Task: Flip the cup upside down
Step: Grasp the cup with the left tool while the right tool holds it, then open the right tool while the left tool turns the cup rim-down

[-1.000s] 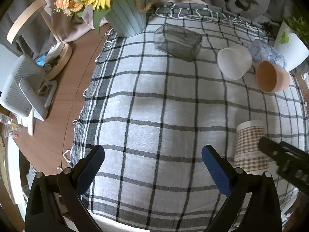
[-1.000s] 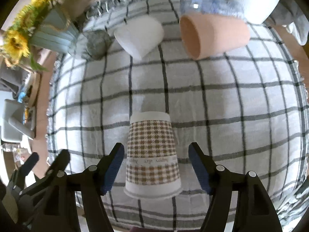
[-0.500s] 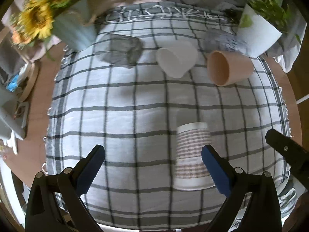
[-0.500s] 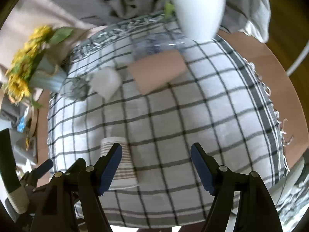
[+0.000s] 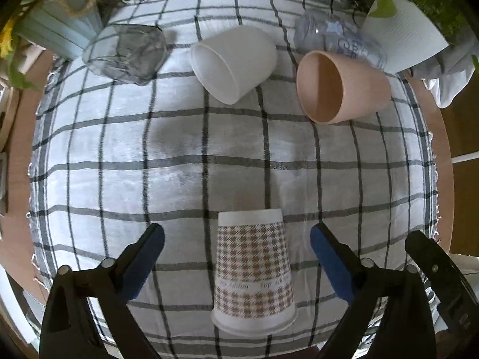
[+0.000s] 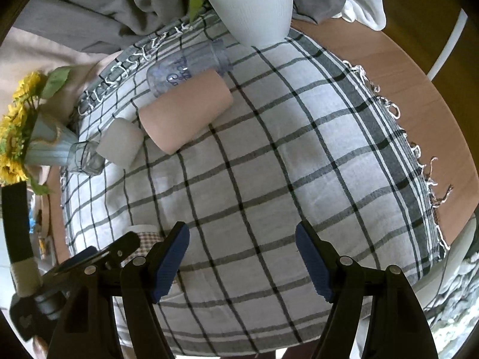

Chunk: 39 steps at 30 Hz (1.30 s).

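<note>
A paper cup with a brown houndstooth pattern stands upside down on the checked cloth, rim down. My left gripper is open, its blue pads on either side of the cup without touching it. In the right wrist view only a bit of the cup shows at the lower left, behind the left gripper. My right gripper is open and empty over bare cloth, to the right of the cup.
On the far side of the cloth lie a grey glass, a white cup, a pink cup and a clear printed tumbler. A white plant pot and a sunflower vase stand at the back. Wooden table edge lies right.
My left gripper has swung right, so the paper cup now stands between its open fingers. My right gripper has let go of the cup and moved off to the right.
</note>
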Motion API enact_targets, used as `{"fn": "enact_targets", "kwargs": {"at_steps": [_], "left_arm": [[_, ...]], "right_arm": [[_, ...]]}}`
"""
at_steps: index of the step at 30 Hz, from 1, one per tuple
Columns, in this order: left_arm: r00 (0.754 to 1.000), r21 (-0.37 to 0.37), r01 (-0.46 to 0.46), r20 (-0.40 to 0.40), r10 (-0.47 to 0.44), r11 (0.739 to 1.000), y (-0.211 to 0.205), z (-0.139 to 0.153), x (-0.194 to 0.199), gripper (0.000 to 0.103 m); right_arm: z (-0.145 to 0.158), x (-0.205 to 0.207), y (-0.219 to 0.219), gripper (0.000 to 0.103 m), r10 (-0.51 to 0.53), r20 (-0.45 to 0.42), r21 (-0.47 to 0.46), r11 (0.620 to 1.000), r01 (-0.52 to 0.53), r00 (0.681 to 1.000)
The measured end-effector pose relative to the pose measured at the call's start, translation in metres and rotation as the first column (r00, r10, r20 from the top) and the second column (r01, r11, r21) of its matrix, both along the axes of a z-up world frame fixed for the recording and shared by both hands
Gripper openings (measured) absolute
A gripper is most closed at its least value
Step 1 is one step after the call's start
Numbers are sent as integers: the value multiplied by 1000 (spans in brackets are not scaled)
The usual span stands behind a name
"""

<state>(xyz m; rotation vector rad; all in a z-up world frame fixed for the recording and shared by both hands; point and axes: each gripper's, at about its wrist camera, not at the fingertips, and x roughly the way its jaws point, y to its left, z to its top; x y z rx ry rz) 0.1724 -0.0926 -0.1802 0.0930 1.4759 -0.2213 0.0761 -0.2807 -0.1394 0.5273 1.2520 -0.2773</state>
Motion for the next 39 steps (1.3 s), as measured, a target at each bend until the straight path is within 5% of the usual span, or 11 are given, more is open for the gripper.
{"fn": "enact_targets", "kwargs": {"at_steps": [18, 29, 39], "left_arm": [[998, 6, 30, -64, -29, 1000, -18, -35, 19, 52], [990, -20, 32, 137, -29, 999, -9, 25, 18, 52], [935, -32, 120, 340, -102, 992, -21, 45, -13, 52]], "right_arm": [[-19, 7, -12, 73, -27, -51, 0, 1000, 27, 998], [-8, 7, -12, 73, -31, -14, 16, 999, 31, 999], [-1, 3, -11, 73, -7, 4, -49, 999, 7, 1000]]}}
